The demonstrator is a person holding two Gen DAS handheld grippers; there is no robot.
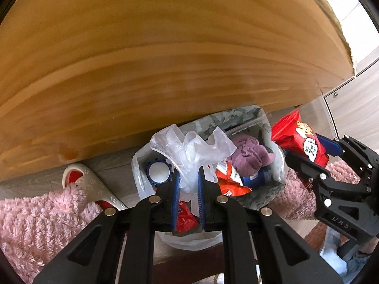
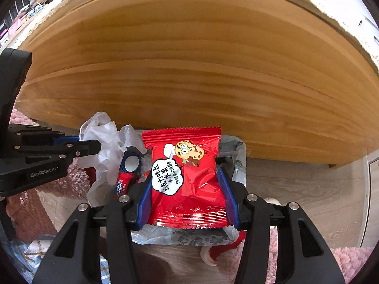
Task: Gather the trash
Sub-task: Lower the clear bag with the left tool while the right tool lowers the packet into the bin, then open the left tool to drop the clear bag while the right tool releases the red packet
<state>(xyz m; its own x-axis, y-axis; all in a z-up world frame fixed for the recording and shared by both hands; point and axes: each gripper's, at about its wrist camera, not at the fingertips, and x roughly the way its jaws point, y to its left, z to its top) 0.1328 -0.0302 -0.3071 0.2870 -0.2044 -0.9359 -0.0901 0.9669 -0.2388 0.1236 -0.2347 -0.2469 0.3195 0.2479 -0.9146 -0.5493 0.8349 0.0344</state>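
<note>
Left wrist view: a wooden table (image 1: 165, 59) spreads wide above a grey plank floor (image 1: 113, 165) and pink rug (image 1: 35, 217). The bin (image 1: 258, 189) sits tight against the table's edge. The left gripper (image 1: 188, 182) pinches a clear plastic glove (image 1: 189, 151) over it; the right gripper (image 2: 186, 177) clamps a red snack packet (image 2: 187, 177) just above the bin.

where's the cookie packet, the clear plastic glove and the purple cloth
cookie packet (image 2: 187, 177), right wrist view, middle of its red front
clear plastic glove (image 1: 189, 151), left wrist view, crumpled middle
purple cloth (image 1: 248, 153), left wrist view, centre of the bundle
</note>
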